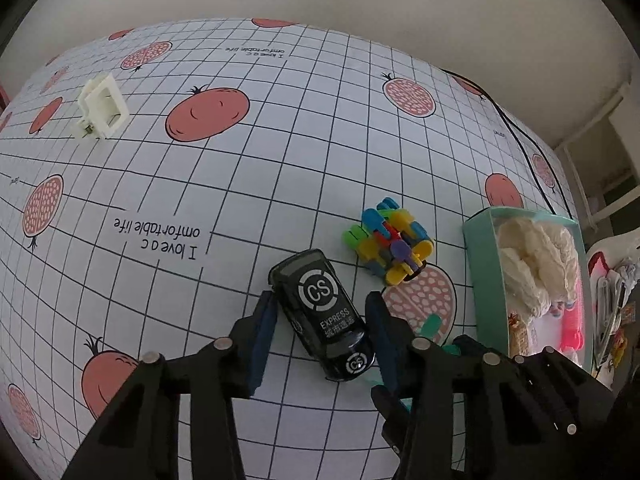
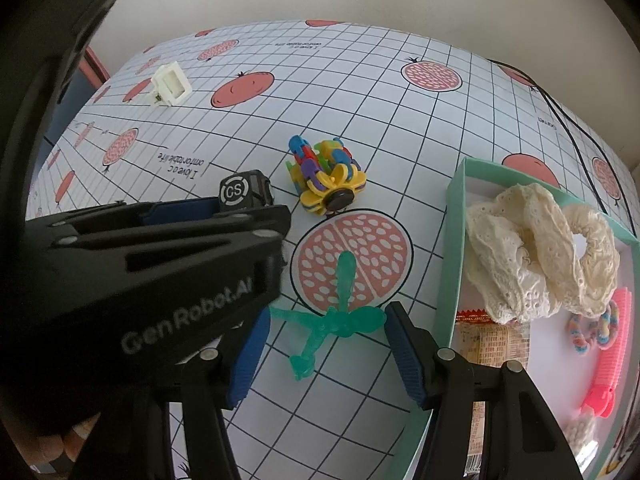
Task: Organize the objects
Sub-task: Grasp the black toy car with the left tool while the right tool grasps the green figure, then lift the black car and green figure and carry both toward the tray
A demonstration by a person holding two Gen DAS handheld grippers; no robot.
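A black toy van marked "CS EXPRESS" lies on the tablecloth between the blue pads of my left gripper, which is open around it; whether the pads touch it I cannot tell. The same van peeks over the left gripper's body in the right wrist view. A green translucent propeller toy lies between the pads of my open right gripper. A multicoloured block toy sits just beyond both. The teal box at the right holds a cream lace scrunchie and a pink comb.
A white plastic frame piece stands at the table's far left. A black cable runs along the far right edge. The gridded tablecloth has pomegranate prints. Clutter lies beyond the box at the right.
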